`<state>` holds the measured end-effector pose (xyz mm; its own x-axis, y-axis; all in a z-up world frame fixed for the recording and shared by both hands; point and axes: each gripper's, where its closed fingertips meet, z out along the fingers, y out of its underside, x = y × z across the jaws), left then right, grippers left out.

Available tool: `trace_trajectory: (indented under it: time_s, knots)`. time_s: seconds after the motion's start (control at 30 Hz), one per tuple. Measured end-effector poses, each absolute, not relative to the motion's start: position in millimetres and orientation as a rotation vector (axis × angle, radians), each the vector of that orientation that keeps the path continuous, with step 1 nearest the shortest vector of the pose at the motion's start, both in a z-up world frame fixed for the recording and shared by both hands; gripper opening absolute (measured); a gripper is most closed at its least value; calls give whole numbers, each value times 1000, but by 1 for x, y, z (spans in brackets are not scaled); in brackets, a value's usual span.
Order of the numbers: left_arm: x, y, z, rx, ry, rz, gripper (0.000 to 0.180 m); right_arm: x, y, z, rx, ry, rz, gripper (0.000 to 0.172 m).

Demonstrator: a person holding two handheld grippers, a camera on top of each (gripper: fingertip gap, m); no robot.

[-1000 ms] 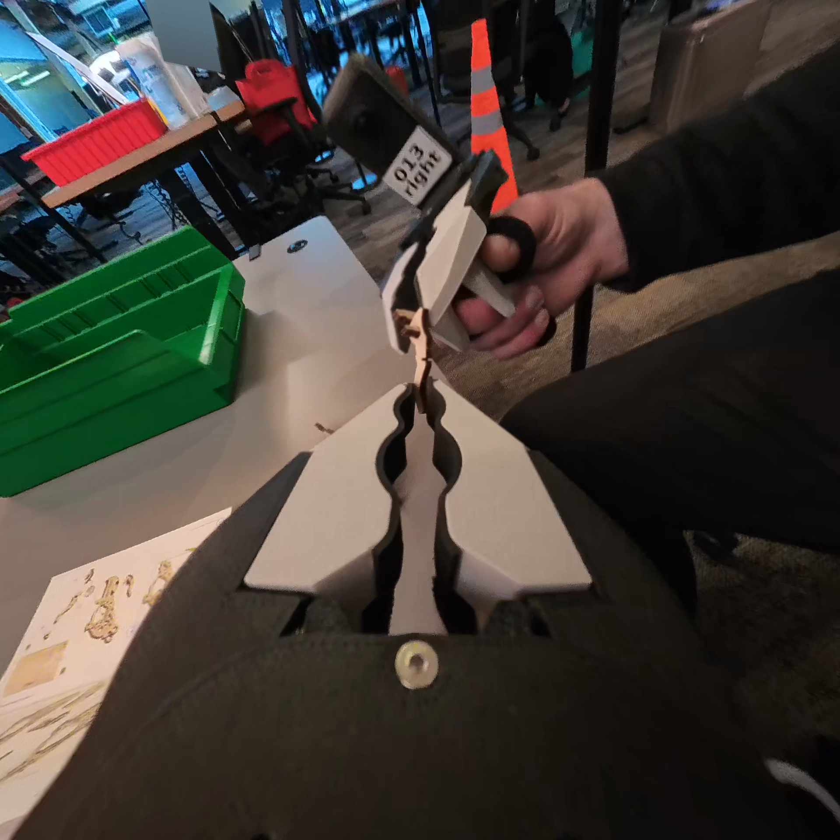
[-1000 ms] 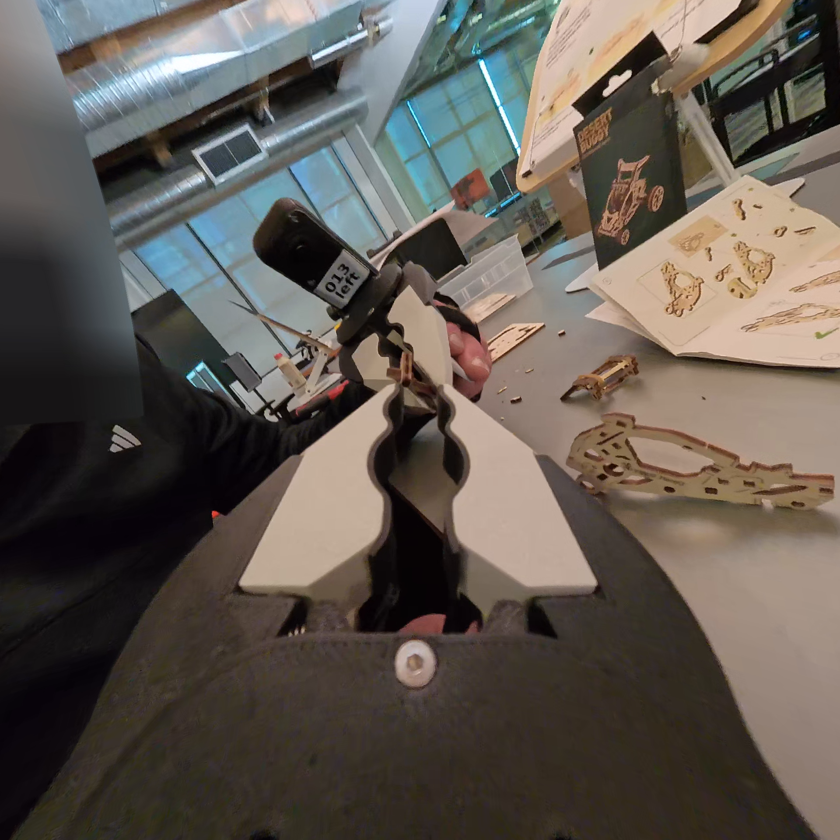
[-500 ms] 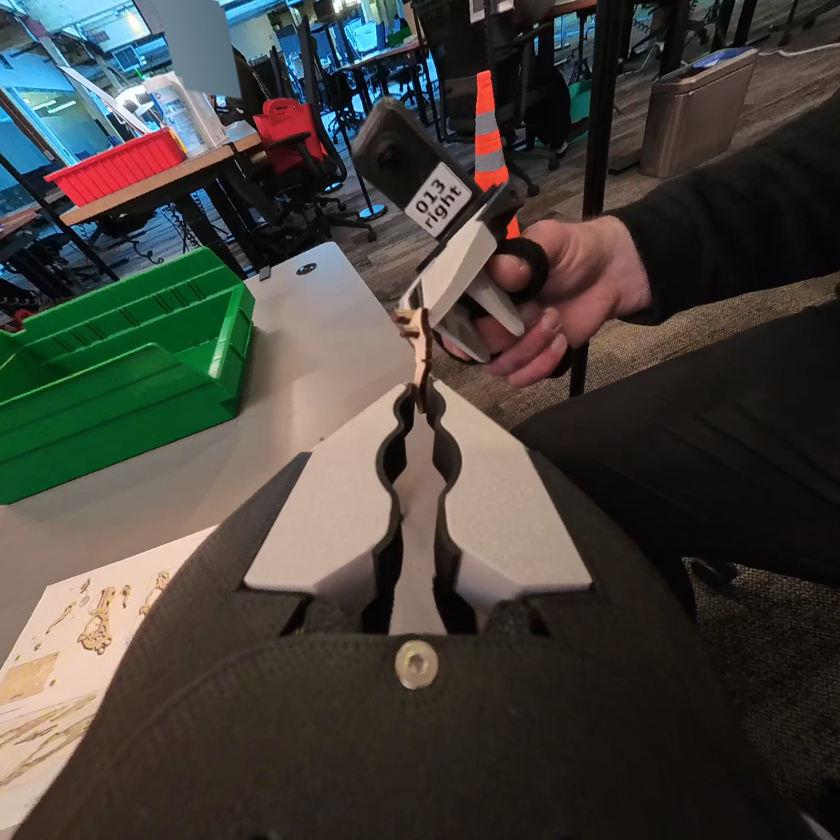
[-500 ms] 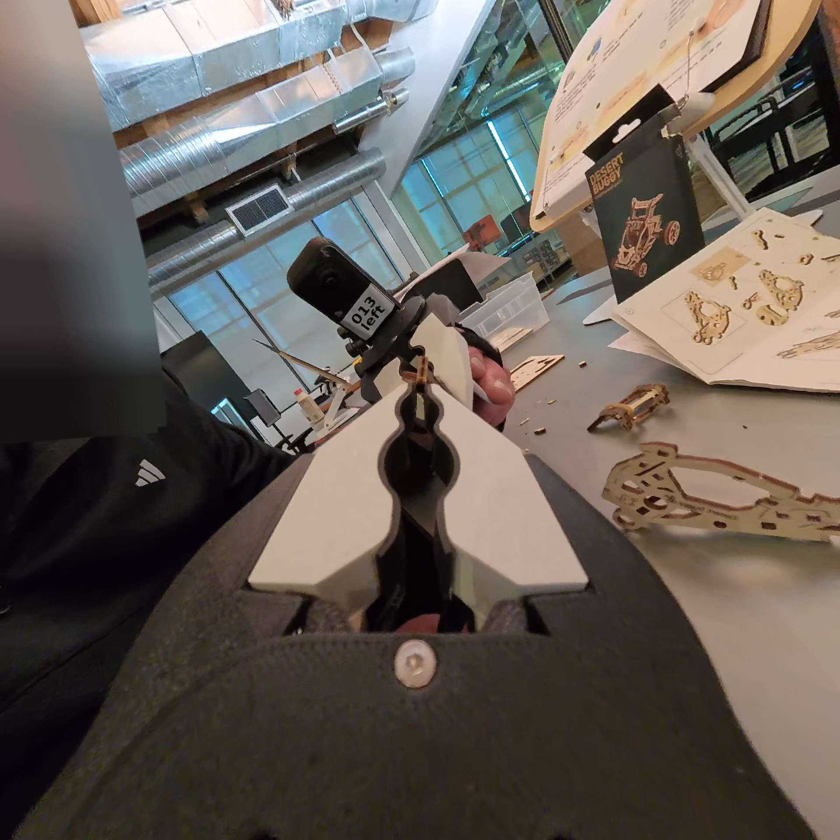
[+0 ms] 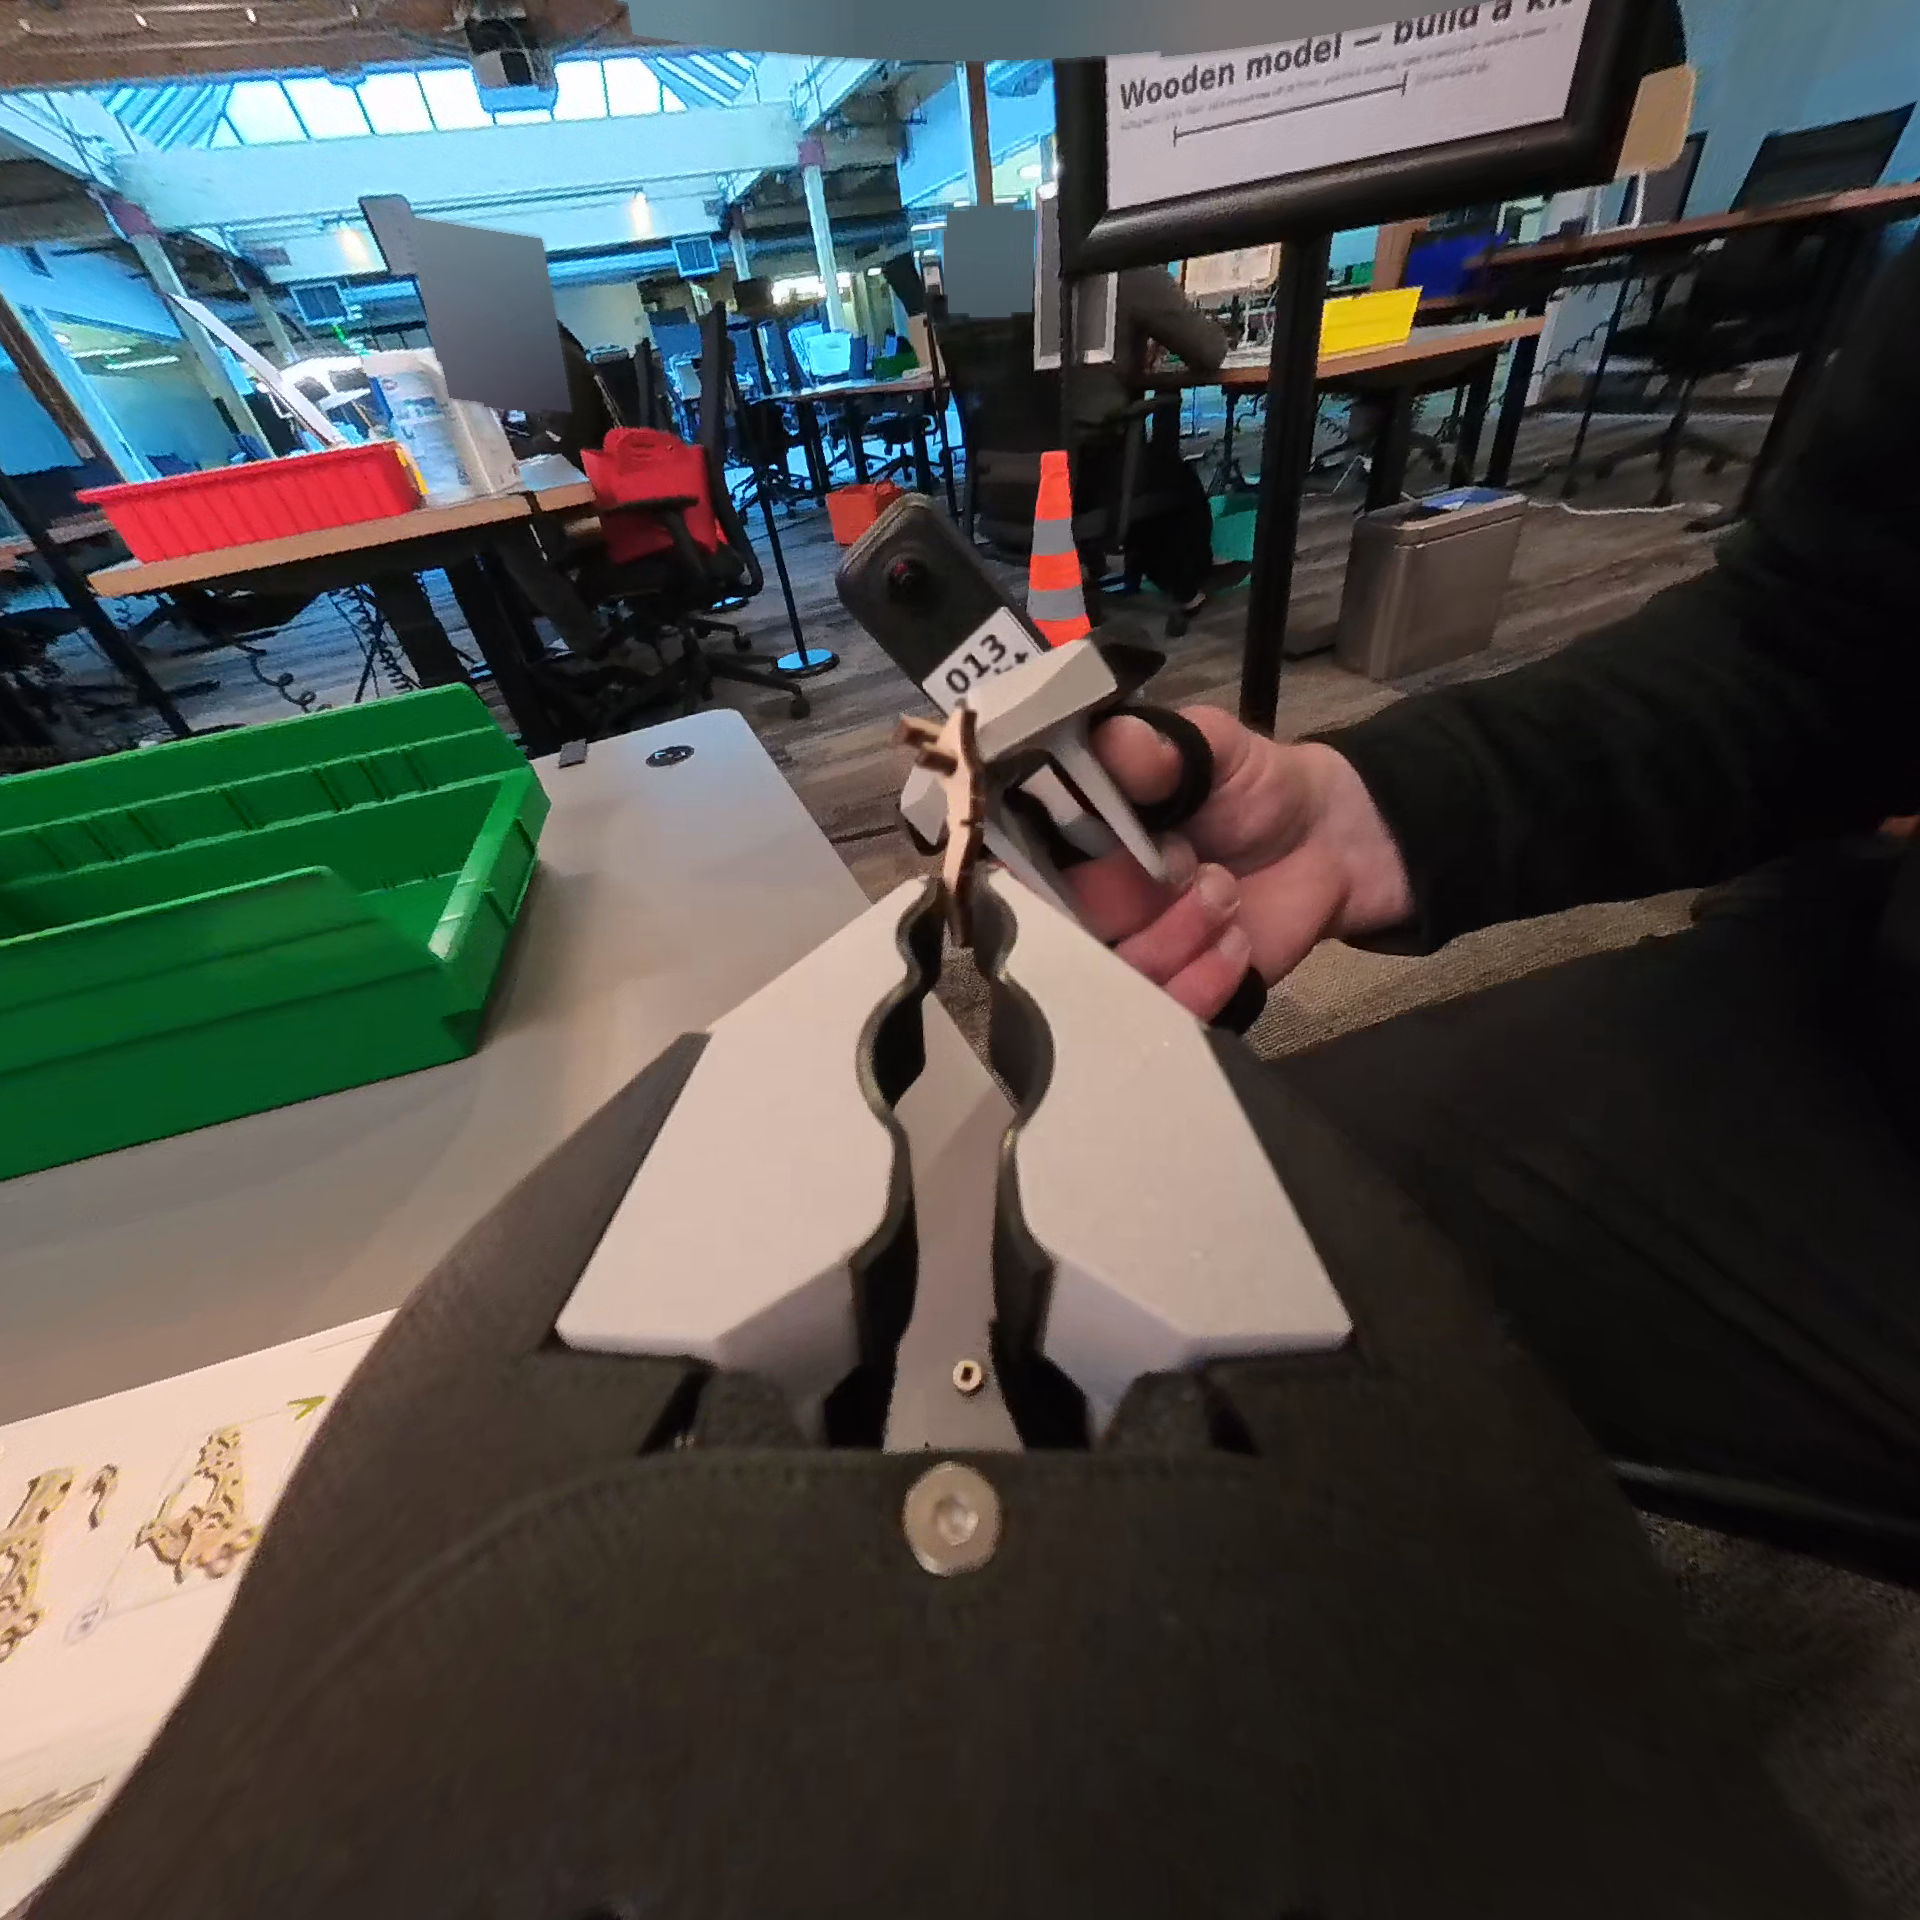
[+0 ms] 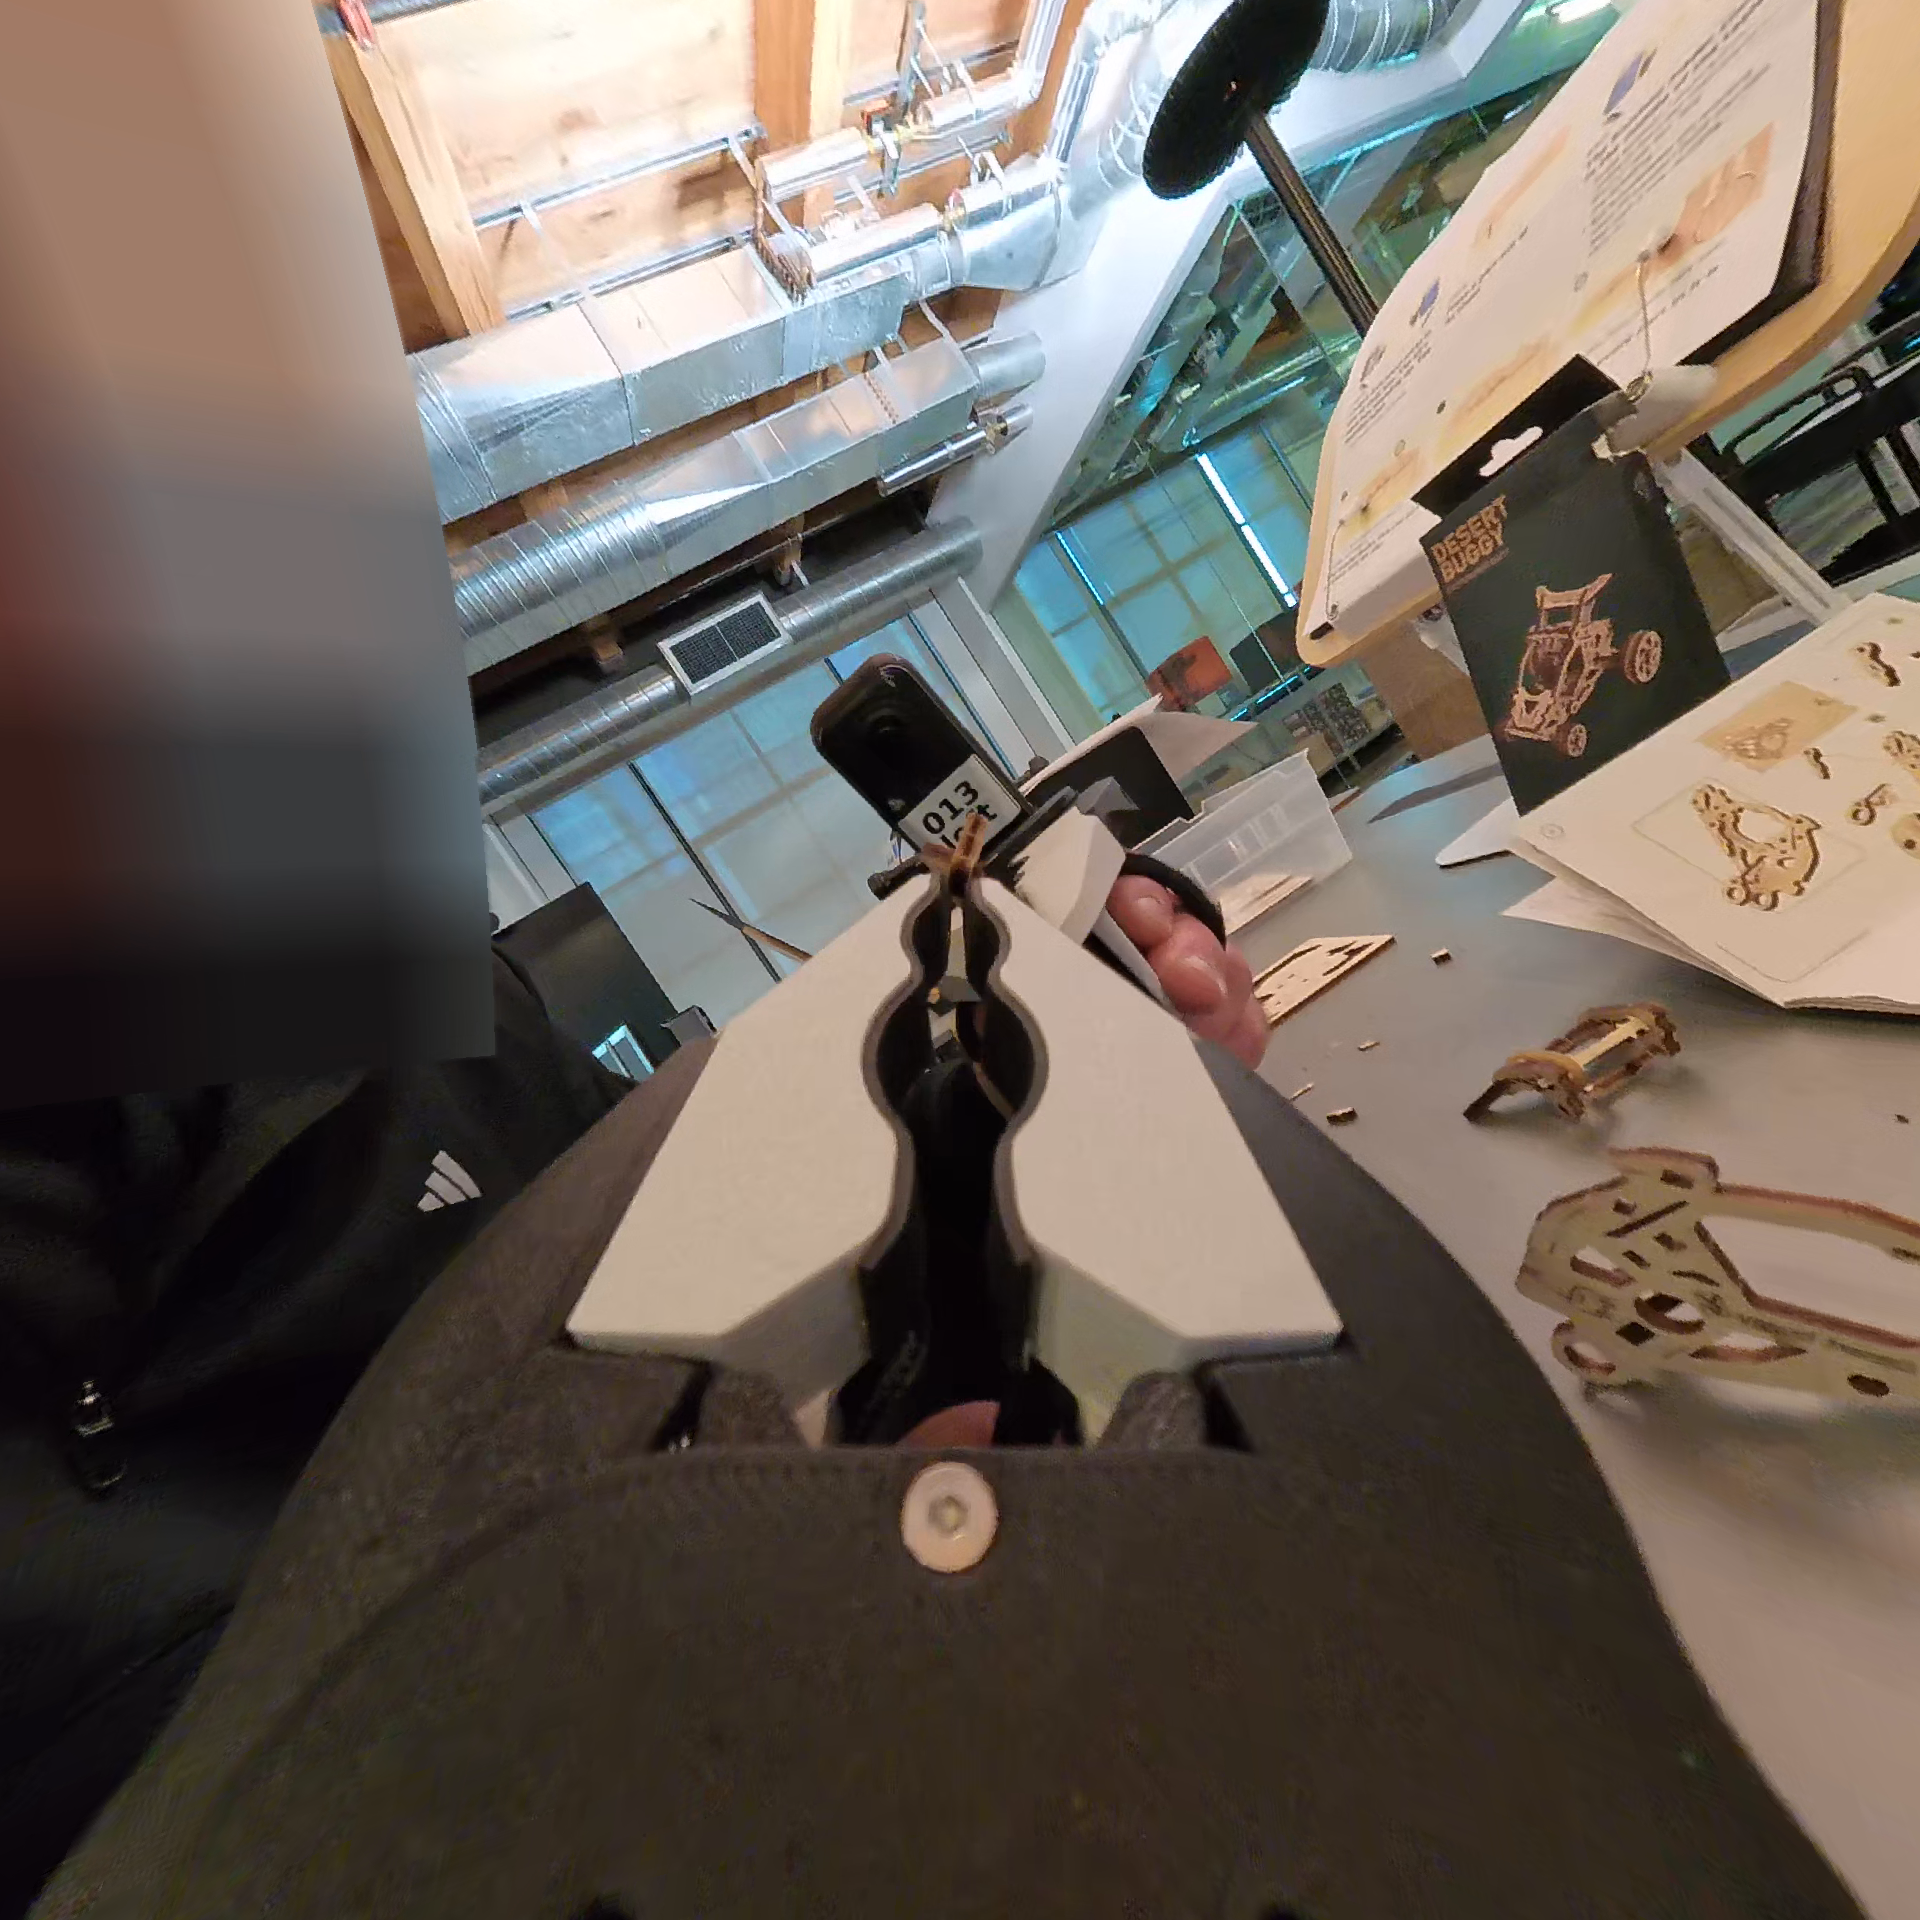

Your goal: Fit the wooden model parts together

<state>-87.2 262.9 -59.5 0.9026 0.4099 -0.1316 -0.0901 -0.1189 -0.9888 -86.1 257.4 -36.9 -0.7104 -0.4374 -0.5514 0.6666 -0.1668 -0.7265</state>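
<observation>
Labels mark both grippers' cameras (image 5: pixel 940 613).

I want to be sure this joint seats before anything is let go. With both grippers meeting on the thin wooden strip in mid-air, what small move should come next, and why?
Probably a gentle push of the right gripper toward the left gripper, both kept closed. The thin wooden strip stands pinched in the left gripper's fingers, and the small cross piece at its top looks only partly seated. Nothing supports it from below.
</observation>
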Motion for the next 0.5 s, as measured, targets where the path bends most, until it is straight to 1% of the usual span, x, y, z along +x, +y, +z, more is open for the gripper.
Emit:
trace_trajectory:
  time_s: [0.33, 0.5]
  knots:
    - [-93, 260, -45, -1529, -319, 441, 2, -91, 257, -26, 325, 1338, -2009, 0]
    - [-93, 264, -39, -1454, -335, 356, 2, -91, 259, -19, 326, 1328, -2052, 0]
